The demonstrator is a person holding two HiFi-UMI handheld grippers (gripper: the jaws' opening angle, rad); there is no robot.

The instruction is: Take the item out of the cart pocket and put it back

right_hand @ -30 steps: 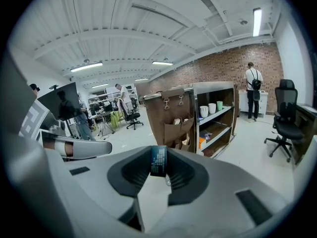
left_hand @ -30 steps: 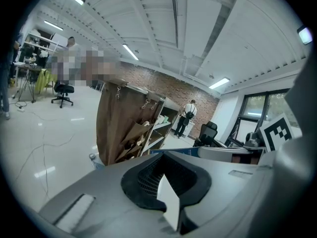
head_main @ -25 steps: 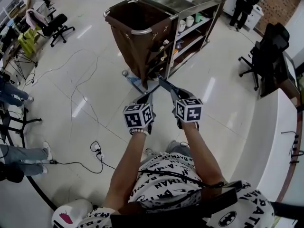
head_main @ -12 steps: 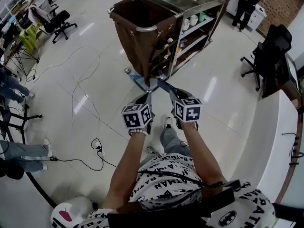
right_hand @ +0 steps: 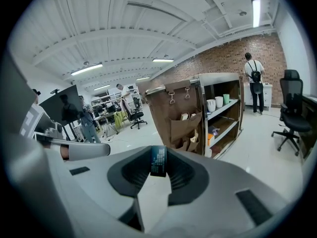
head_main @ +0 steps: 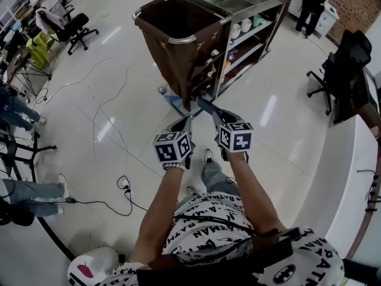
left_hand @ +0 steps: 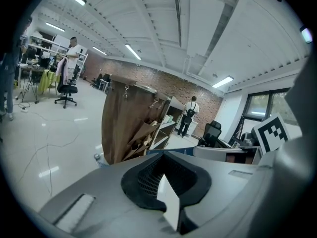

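We stand on a big shiny white floor [head_main: 286,142]. Ahead of us, well apart from our hands, is the cart [head_main: 172,64]. It is a tall brown bag on a metal frame, with shelves beside it. On its brown side hang the pockets [right_hand: 182,127], and small packs and bits of paper poke out of their tops.

Our left gripper [head_main: 188,119] and right gripper [head_main: 203,104] sit side by side. Both point at the cart and a little downward. The left jaws look closed together at the tips, with nothing in them. The right jaws are clamped on the item [right_hand: 158,161], a small flat dark pack with tiny print, held upright at the tips.

So we think the item is already out, and we are on the putting-back part. Next we need to walk up close and line the pack up over an open pocket top. Then we slide it down inside, and only then let the jaws part. The left gripper could help hold the pocket open.
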